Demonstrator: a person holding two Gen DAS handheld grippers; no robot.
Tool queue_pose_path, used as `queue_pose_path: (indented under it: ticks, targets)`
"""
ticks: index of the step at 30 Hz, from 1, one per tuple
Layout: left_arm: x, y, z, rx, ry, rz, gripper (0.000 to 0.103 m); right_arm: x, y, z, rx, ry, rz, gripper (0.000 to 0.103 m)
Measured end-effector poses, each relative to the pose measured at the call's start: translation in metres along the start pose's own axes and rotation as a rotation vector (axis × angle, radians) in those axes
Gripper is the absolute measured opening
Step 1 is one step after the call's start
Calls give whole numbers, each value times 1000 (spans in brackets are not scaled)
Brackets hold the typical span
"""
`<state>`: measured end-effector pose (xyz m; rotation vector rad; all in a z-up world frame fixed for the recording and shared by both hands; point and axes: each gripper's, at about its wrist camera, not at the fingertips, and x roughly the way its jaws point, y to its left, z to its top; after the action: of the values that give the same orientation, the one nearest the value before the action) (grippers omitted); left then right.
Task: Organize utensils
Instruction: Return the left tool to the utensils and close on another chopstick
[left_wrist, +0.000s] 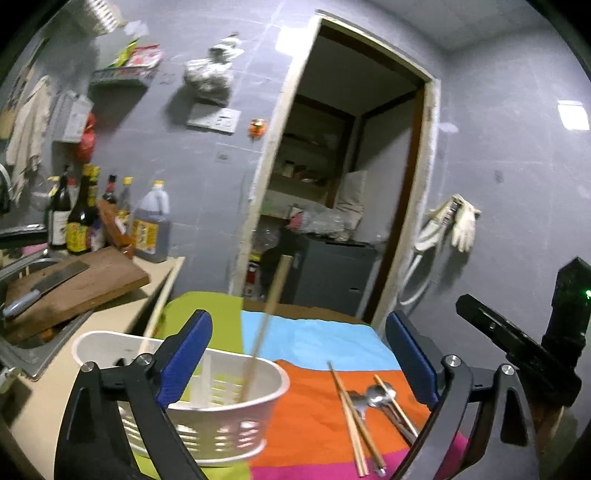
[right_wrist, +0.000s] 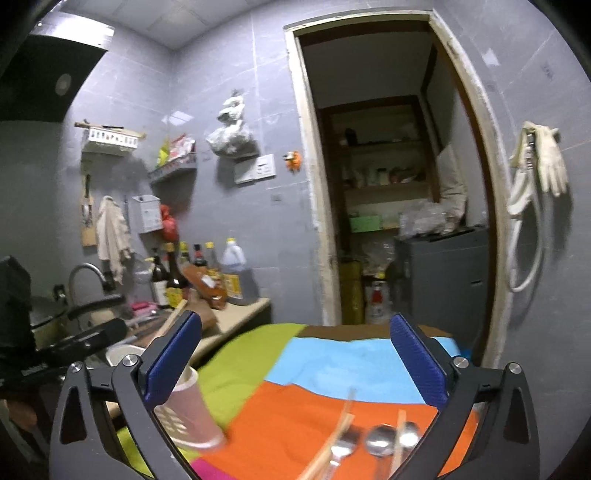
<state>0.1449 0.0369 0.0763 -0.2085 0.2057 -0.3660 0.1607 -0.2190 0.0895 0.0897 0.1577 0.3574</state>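
Your job is to tidy the utensils. The white basket (left_wrist: 207, 413) sits at the lower left of the left wrist view, on the green part of the bright cloth (left_wrist: 317, 413) that covers the worktop (left_wrist: 48, 398). It has slots in its walls and a thin wall down its middle, so things can stand up inside it. Two chopsticks already lean in it: one (left_wrist: 264, 332) pokes up toward the middle of the frame, the other (left_wrist: 159, 306) leans out over the back rim toward the left. That looks like why the basket stands so close to you.

The rest still lies flat on the orange patch, lower right of the basket: more chopsticks (left_wrist: 354, 417) and shiny spoons (left_wrist: 376, 397). In the right wrist view you see the spoons (right_wrist: 378, 441) at the bottom middle, a bit blurred.

Your left tool (left_wrist: 297, 358) is wide open and holds nothing. Its left blue pad (left_wrist: 184, 354) sits in front of the basket in the picture; I cannot tell if it touches it. Your right tool (right_wrist: 295, 360) is wide open too, and empty. It hangs above the spoons, well apart from them.

I think the spoons and flat chopsticks come next.
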Motion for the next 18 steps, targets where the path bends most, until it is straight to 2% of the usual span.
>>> queue_pose_path:
  ticks: [7,15,18]
  targets:
    - [22,-42,-17,94,54,-40,93,-17,-39,-14,0,54,-108,103]
    - [52,-71,-43,159,153,-60,93,-11,-75,-41,18,191,-188,103]
    - [63,-75,-54,165,199,-63,93,-6,-87,-51,40,246,-200,98]
